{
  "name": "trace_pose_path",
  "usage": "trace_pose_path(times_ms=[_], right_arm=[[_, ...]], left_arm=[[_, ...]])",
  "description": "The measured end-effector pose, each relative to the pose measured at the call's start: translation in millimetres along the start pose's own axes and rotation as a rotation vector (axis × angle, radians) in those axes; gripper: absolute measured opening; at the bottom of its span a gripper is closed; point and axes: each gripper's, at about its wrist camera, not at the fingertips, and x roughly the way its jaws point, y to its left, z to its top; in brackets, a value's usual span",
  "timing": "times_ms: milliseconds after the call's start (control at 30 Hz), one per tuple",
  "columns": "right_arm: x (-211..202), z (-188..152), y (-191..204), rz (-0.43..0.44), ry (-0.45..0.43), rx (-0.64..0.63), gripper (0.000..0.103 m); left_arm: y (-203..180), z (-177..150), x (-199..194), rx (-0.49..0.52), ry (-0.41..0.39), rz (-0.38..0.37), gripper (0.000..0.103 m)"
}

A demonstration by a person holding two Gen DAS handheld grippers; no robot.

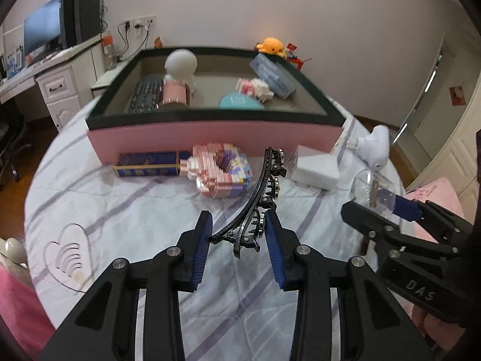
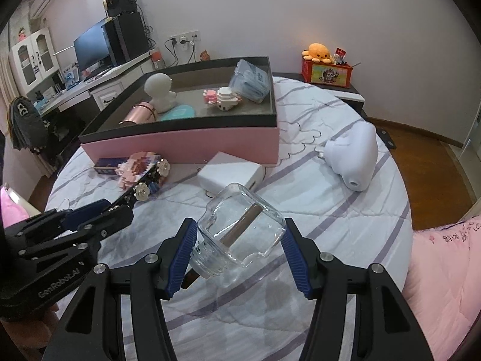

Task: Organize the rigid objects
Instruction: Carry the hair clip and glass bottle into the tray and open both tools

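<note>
The bed (image 1: 126,204), round and covered in a white quilt with lilac stripes, carries everything here, and the big pink box (image 1: 210,138) with a dark rim sits toward its far edge, already holding a white figure, a pink cylinder, a block toy and a clear case. Just in front of the box's near wall lie a white beluga toy (image 2: 354,156), a flat white charger (image 2: 230,171), a pink brick model (image 1: 216,171) and a blue carton (image 1: 147,164). The step in hand looks like gathering two loose pieces for the box: to do it well, each grip should be firm before carrying, and the load should pass above the rim before it is let go. The glass jar (image 2: 240,228) lies on its side near the bed's front edge, a brown stick inside; the right gripper (image 2: 237,252) has its jaws fairly wide around the jar, the pads close against its neck and base, though I cannot tell whether they press yet. Glass is slippery, so a squeeze across the flat sides seems safer. The black hair clip (image 1: 255,198) stands up between the jaws of the left gripper (image 1: 239,246), which are narrowed, one pad at the clip's toothed side, the other a little apart.
</note>
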Motion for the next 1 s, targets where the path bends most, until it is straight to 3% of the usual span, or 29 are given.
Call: trace_pose_path(times_ms=[267, 533, 767, 1000], right_arm=[[-21.3, 23.1, 12.2, 0.040, -0.059, -0.024, 0.059], [-18.2, 93.8, 26.2, 0.082, -0.141, -0.079, 0.059], [27.7, 143.3, 25.5, 0.084, -0.112, -0.092, 0.059], [74.2, 149.6, 18.4, 0.058, -0.030, -0.120, 0.059]], left_arm=[[8.1, 19.2, -37.8, -0.010, -0.079, 0.004, 0.036], [30.6, 71.9, -49.8, -0.017, -0.165, 0.032, 0.036], [50.5, 116.6, -18.1, -0.034, -0.154, 0.039, 0.036], [45.3, 137.7, 30.1, -0.058, -0.086, -0.027, 0.036]])
